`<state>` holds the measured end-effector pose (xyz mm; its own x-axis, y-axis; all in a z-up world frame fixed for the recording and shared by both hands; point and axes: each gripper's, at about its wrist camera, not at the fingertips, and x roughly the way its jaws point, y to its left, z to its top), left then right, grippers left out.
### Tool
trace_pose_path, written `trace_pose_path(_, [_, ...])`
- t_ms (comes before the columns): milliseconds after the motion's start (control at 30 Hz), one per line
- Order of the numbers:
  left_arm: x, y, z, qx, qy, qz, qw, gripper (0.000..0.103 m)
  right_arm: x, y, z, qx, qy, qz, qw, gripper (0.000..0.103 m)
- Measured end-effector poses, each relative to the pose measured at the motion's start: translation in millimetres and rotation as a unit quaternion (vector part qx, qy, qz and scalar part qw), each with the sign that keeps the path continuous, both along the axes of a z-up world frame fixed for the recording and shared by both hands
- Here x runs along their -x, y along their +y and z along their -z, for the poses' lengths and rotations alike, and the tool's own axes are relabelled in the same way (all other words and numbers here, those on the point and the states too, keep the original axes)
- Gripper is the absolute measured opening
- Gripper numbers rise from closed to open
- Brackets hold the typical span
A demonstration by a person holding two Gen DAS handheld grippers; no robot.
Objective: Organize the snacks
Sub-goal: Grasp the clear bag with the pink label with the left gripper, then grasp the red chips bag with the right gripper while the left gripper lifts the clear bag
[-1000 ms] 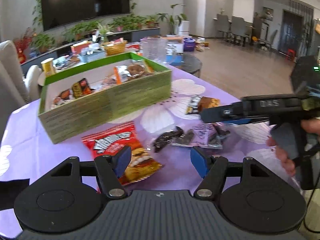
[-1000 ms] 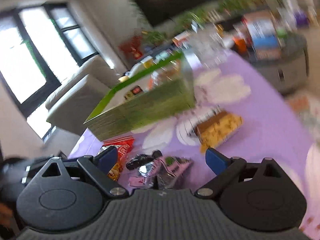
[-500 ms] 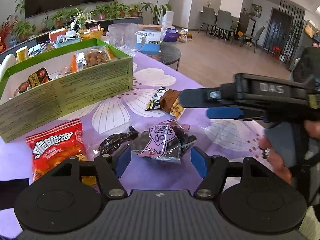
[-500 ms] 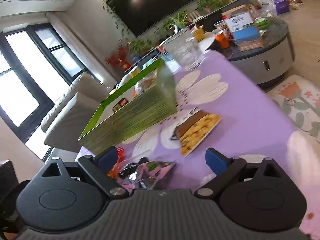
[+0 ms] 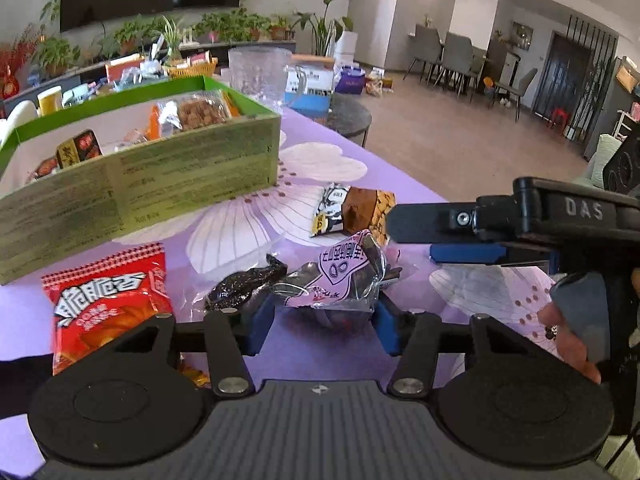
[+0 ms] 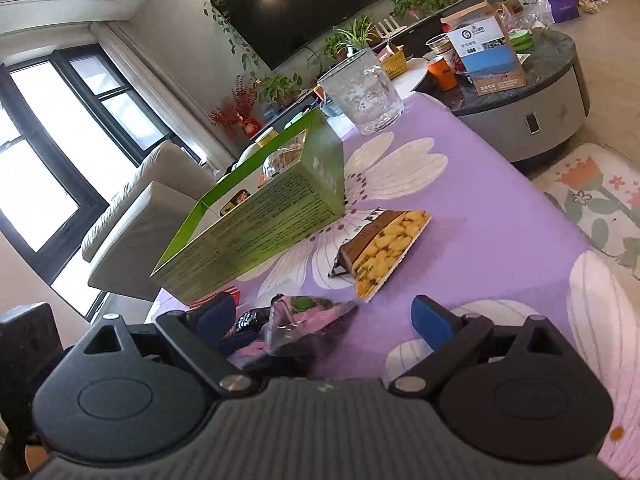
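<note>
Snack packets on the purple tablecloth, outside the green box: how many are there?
4: red packet at left, dark packet beside it, purple packet inside the left tool, brown-yellow packet behind it. Others may hide under the tools.

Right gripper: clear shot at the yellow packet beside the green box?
Probably yes: right gripper is open, yellow packet lies flat just ahead, nothing on it; the purple packet sits nearer, left of the path.
</note>
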<state>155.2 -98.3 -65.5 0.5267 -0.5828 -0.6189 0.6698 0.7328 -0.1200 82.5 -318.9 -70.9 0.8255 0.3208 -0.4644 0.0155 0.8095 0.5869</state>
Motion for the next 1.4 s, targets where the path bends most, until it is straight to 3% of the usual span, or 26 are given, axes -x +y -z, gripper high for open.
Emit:
trace_pose_path(33, [3, 2, -2, 0.004, -0.006, 0.002, 1.0, 0.034, 1, -1, 0, 0.001, 0.0, 0.004, 1.0, 0.045])
trace_pose_path(233, [17, 34, -17, 0.032, -0.009, -0.02, 0.9993, 0.032, 8, -5, -6, 0.009, 0.0, 0.021, 1.0, 0.045])
trace_pose_path(400, [33, 80, -33, 0.056, -0.019, -0.066, 0.9961, 0.03, 8, 14, -15, 0.039, -0.008, 0.004, 0.999, 0.045])
trace_pose_path(633, [46, 145, -34, 0.047, -0.037, -0.149, 0.9869, 0.03, -3, 84, -27, 0.101, -0.019, -0.07, 0.992, 0.045])
trace_pose_path(800, [55, 179, -28, 0.058, -0.033, -0.179, 0.9816, 0.03, -20, 125, -29, 0.107, -0.017, -0.098, 0.989, 0.045])
trace_pose_path(1067, [59, 217, -19, 0.075, -0.031, -0.208, 0.9748, 0.03, -42, 188, -20, 0.238, -0.028, -0.1, 0.966, 0.045])
trace_pose_path(1400, [56, 236, -16, 0.083, -0.044, -0.219, 0.9713, 0.03, -84, 205, 4, 0.224, 0.053, -0.075, 0.97, 0.046])
